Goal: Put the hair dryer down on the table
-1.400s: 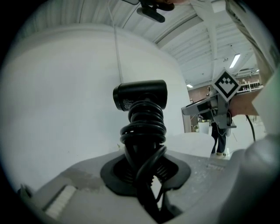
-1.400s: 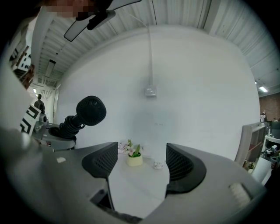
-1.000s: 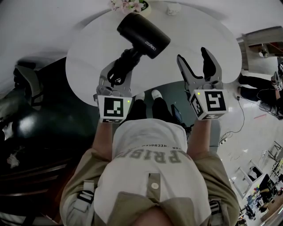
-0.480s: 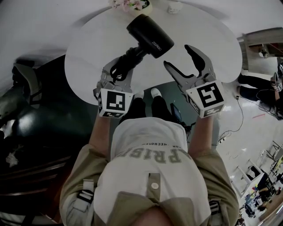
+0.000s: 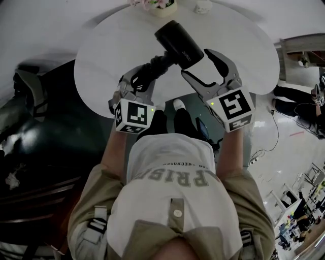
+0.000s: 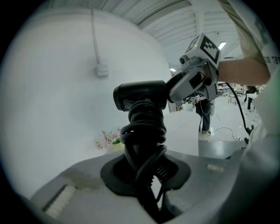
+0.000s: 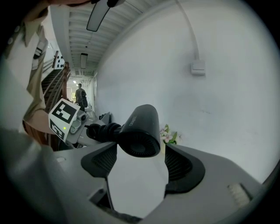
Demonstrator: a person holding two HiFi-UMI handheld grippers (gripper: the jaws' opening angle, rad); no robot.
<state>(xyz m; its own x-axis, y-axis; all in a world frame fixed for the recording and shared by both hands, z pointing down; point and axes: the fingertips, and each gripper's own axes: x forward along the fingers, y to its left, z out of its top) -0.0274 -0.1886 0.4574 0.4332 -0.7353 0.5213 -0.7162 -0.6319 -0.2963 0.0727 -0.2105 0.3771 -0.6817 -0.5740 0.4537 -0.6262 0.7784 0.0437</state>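
Holding the dryer point(image 5: 175, 38) aloft over the table point(image 5: 111, 45) at upper centre, left tool point(image 5: 139, 81) clenched on its cord-wrapped handle point(image 5: 155, 66) for lowering, right tool point(image 5: 199, 65) spread wide around the barrel point(image 5: 189, 49), likely to steady it.

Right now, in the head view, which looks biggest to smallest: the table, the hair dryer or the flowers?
1. the table, largest
2. the hair dryer, though it is nearer the camera
3. the flowers, smallest, partly cut off at the edge
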